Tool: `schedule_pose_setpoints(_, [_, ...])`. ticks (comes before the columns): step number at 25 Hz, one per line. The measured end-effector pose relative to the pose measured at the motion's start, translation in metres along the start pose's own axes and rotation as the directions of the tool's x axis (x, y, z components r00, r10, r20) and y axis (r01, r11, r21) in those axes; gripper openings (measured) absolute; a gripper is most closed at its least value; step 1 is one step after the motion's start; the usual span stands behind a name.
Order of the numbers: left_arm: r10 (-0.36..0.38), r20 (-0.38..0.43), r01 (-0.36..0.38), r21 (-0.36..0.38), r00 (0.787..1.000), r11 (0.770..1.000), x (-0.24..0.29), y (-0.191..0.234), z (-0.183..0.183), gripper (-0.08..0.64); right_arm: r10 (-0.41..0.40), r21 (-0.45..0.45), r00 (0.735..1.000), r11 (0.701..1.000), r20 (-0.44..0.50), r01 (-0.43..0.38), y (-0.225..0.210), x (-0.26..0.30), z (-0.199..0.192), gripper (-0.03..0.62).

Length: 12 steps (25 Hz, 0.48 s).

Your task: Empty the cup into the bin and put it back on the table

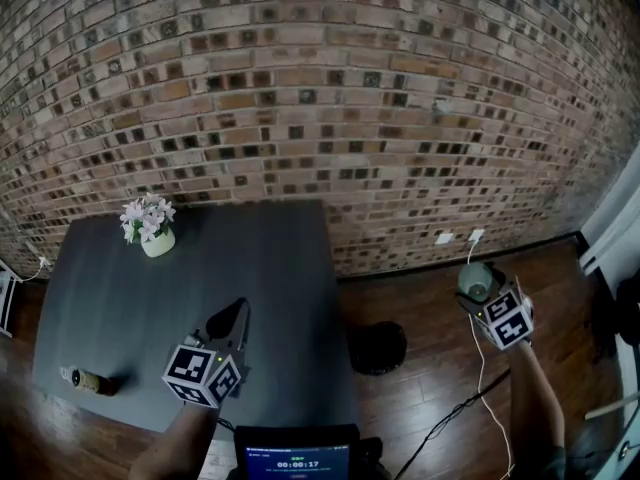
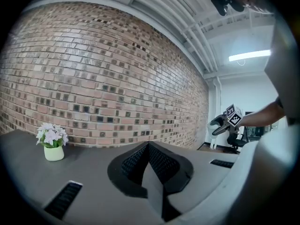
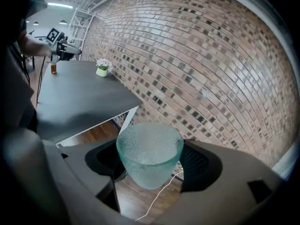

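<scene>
1. Right gripper [image 3: 150,159]: jaws spread wide, pads pressed against both sides of a pale green pebbled glass cup [image 3: 149,151], held upright with the rim on top.
2. Cup in the air over a brown wooden floor [image 1: 430,388], off the right edge of a dark grey table [image 1: 270,268] and near a red-brown brick wall [image 1: 320,98].
3. Black round bin [image 1: 377,346] on the floor just beside the table's right edge, to the left of the cup and nearer the person; cup not above it.
4. Left gripper [image 2: 149,149]: jaws closed together, raised over the front part of the table, pointed toward the wall.
5. Small white pot of pale pink flowers [image 1: 150,228] standing near the table's far left corner.
6. Small brown bottle [image 1: 88,380] near the table's front left edge; upright or lying, unclear.
7. Thin white cable [image 1: 481,368] trailing across the floor below the right gripper.
</scene>
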<state>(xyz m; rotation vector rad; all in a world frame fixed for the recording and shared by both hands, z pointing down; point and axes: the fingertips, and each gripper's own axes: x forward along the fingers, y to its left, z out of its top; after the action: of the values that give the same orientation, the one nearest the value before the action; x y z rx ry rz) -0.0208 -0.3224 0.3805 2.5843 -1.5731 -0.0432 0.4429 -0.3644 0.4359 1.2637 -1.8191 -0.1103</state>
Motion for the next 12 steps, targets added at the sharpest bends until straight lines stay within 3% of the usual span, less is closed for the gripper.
schedule_pose_setpoints(12, [0.029,0.044,-0.029,0.001,0.999,1.0,-0.004,-0.001,0.004,0.001,-0.075,-0.163,0.994,0.985,-0.08,0.061,-0.019,0.002,-0.004,0.387])
